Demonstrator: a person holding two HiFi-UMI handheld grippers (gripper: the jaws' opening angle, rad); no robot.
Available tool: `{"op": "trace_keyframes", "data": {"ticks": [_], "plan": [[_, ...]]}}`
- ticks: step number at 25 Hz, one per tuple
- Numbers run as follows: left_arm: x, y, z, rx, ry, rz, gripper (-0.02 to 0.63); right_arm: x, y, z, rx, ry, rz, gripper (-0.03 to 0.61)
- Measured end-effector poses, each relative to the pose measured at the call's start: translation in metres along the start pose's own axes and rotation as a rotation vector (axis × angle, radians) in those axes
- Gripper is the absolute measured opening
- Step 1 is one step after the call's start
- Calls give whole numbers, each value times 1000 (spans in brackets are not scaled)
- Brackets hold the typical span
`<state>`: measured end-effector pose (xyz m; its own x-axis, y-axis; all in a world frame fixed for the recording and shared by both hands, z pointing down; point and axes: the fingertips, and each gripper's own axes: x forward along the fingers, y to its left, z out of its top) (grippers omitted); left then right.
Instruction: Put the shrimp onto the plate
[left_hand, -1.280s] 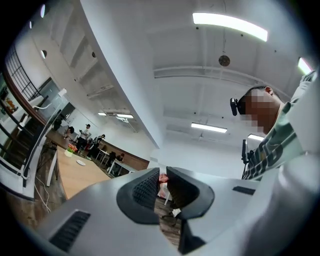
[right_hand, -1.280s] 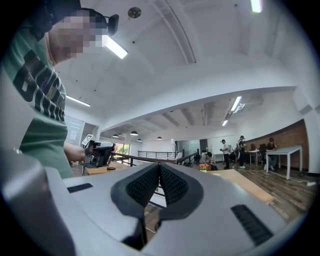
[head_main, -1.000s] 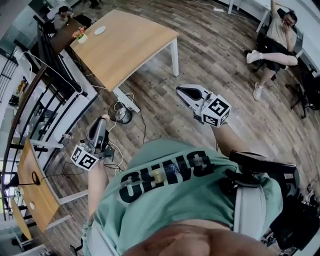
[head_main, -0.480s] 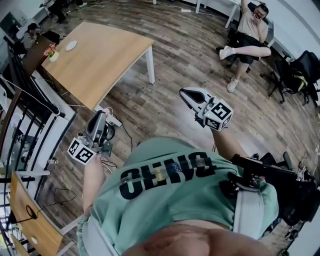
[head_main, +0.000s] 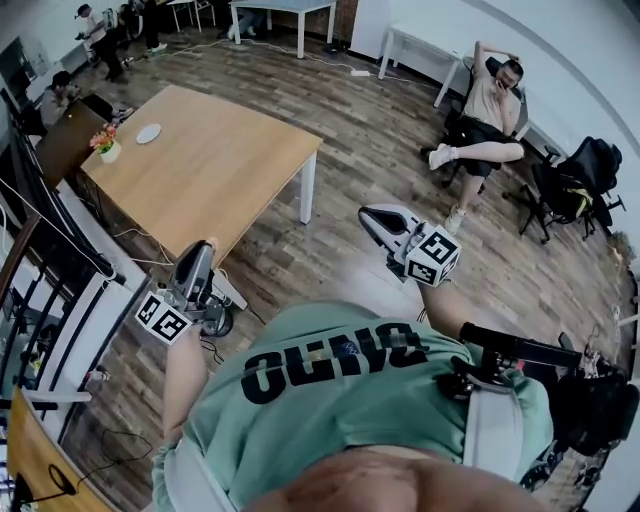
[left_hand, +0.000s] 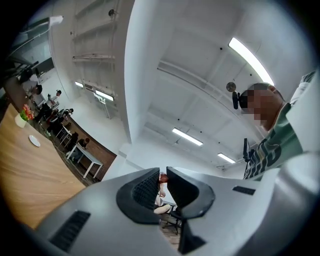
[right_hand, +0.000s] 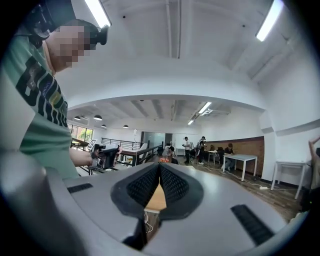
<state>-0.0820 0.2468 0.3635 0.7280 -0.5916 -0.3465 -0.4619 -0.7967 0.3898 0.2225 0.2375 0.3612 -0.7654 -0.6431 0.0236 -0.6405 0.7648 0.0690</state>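
The left gripper has its jaws a narrow gap apart with nothing between the pads; only distant background shows through the gap. The right gripper has its jaws pressed together at the tips and likewise carries nothing. In the head view both grippers are held in front of the torso at mid-frame, over the wood-plank floor and well apart from any work surface. The nearest surface is the wooden table in the upper left of the frame. It bears a small white plate and a flower pot near its far corner. The shrimp is not visible in any view: not in either gripper, and not on the plate or the table as far as can be made out. Assessment: no step of the task is complete. Remaining steps: reach the work area, locate the shrimp, grasp it, carry it to the plate, release it. A seated person occupies the upper right of the frame, well apart from the table.
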Motion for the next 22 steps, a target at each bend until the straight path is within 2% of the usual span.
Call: {"op": "trace_keyframes", "data": {"ticks": [8, 14, 18, 22], "plan": [[-31, 63, 18, -11, -26, 48, 48, 88, 9, -14, 9, 36, 84, 6], [-49, 98, 26, -2, -53, 149, 48, 139, -10, -18, 37, 20, 159, 7], [-20, 103, 26, 39, -47, 194, 48, 156, -45, -27, 64, 11, 227, 8], [26, 109, 28, 112, -60, 275, 48, 173, -109, -29, 95, -26, 314, 8]]}}
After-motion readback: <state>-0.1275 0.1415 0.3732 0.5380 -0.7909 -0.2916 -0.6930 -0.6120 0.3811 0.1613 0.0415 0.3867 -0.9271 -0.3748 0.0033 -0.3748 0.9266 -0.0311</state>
